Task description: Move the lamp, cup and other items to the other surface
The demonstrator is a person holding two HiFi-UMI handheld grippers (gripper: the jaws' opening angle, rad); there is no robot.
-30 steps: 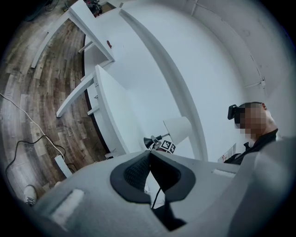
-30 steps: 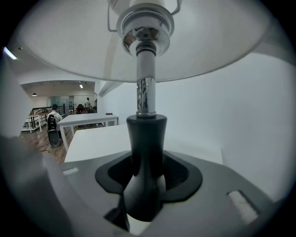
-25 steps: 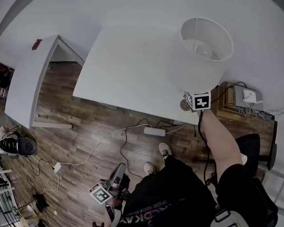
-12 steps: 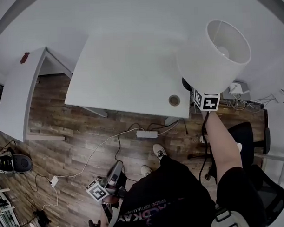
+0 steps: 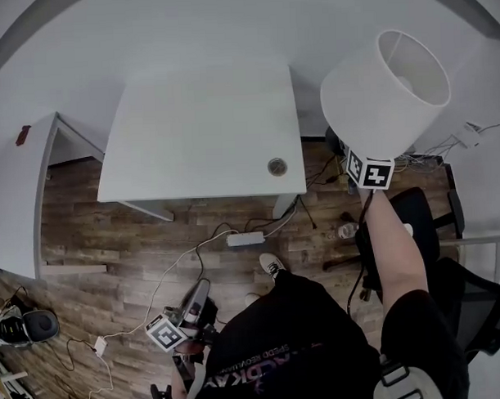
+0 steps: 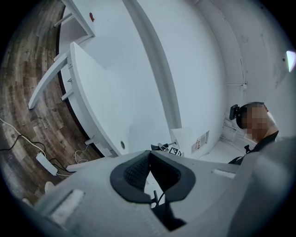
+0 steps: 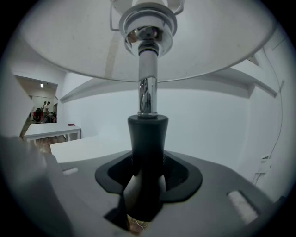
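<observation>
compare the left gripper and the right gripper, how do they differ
The right gripper clamps the lamp by its black stem; the left gripper has its jaws shut on nothing. The right gripper is held out at arm's length beside the table; the left gripper sits low by the person's leg, over the wood floor. Both carry marker cubes.

On the lamp (image 7: 147, 152) I see a shade (image 5: 385, 96) that is matt white, smooth and cloth-like. The stem (image 7: 147, 95) is polished metal, mirror-bright, and the neck (image 7: 147, 134) under it is black with a dull sheen. At nine o'clock of the shade, the bench (image 5: 198, 131) is smooth matt white. The floor (image 5: 96, 241) is grained wood planking. The left gripper (image 6: 149, 156) has matt grey plastic fingers (image 6: 134, 172) with black ribbed pads.
</observation>
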